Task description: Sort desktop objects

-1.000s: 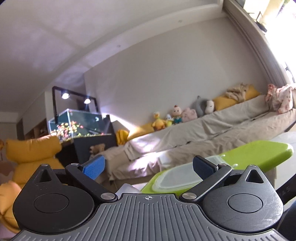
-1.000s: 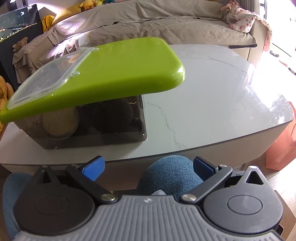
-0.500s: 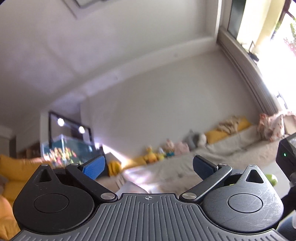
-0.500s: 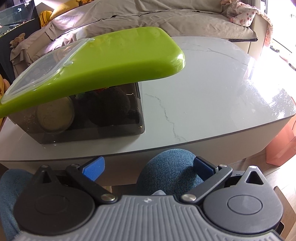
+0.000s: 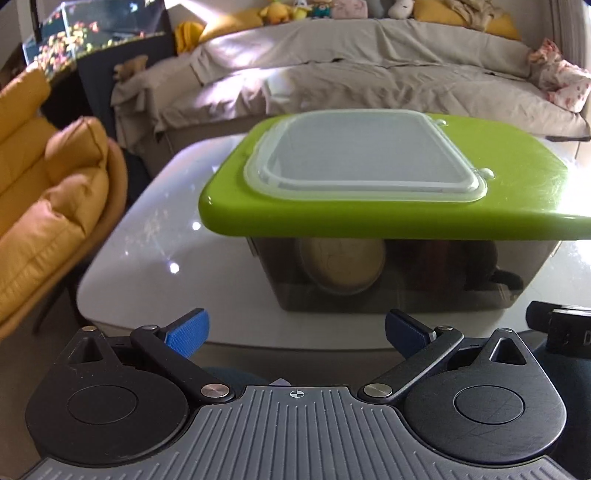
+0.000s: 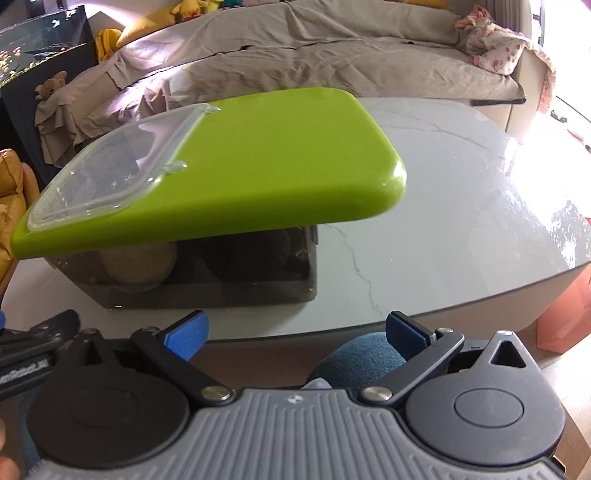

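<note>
We see a dark see-through box (image 5: 406, 280) standing on the pale marble table (image 5: 155, 229), toward its left half in the right wrist view. A green lid (image 5: 369, 218) lies on top of the box and juts out well past its walls; part of the lid is a clear panel (image 5: 362, 155). Through the smoky wall we can make out a round tan object (image 5: 341, 264) and something dark beside it (too dim to name).

Our left gripper (image 5: 295, 330) hangs at the near edge of the table, facing the box's front wall, its blue-padded fingers (image 5: 186, 330) spread wide with nothing between them. Our right gripper (image 6: 297, 330) sits lower, off the table's front edge, above a knee in blue jeans (image 6: 362, 354); its jaws are likewise parted and bare. Neither gripper touches the box or the lid.

Behind the table runs a sofa under a beige cover (image 5: 332, 81), with soft toys (image 5: 314, 7) lined along its back. A yellow armchair (image 5: 48, 192) stands to the left, and a fish tank (image 5: 92, 29) sits in the far left corner.
</note>
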Tool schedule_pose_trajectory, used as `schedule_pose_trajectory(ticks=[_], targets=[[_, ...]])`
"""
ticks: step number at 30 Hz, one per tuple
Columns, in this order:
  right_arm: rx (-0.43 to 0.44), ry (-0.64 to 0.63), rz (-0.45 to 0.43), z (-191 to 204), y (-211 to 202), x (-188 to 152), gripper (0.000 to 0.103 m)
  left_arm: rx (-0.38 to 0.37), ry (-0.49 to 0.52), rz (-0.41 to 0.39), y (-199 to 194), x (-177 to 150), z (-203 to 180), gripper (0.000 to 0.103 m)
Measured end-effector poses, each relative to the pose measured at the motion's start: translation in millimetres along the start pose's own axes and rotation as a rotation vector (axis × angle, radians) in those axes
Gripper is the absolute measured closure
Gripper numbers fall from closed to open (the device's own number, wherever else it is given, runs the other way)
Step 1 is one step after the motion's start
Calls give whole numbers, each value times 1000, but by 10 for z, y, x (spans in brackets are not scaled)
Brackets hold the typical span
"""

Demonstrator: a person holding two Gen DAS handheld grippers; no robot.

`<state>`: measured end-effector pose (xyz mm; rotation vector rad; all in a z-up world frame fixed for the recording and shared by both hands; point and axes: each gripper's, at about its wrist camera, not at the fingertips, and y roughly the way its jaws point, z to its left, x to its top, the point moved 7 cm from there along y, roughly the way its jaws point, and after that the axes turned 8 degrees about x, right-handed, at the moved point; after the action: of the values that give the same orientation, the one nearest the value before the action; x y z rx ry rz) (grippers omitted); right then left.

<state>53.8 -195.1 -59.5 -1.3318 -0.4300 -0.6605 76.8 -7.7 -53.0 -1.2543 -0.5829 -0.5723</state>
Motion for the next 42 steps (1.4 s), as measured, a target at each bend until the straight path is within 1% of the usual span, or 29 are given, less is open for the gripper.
schedule_pose_trajectory(ticks=[6, 8, 11, 16, 22, 28, 32, 36, 42], targets=[[0, -31, 1, 75, 18, -50, 0, -108, -55, 50, -74, -174, 112, 0], [-4, -32, 2, 87, 37, -64, 0, -120, -64, 63, -66, -194, 129, 0], [-18, -44, -4, 105, 52, -81, 0, -120, -70, 72, -27, -193, 128, 0], [-38, -66, -34, 137, 34, -74, 0, -162, -79, 115, 61, -200, 115, 0], [-30, -87, -46, 199, 25, -69, 0, -153, -63, 119, 93, -191, 85, 0], [-26, -82, -50, 242, -31, -39, 0, -168, -58, 106, 85, -110, 124, 0], [-24, -105, -39, 366, -54, -58, 0, -148, -50, 110, 97, -64, 204, 0], [2, -103, -32, 458, -59, -70, 0, -123, -27, 112, 124, -35, 269, 0], [-3, -102, -37, 479, -78, -66, 0, -172, -26, 137, 155, -70, 255, 0]])
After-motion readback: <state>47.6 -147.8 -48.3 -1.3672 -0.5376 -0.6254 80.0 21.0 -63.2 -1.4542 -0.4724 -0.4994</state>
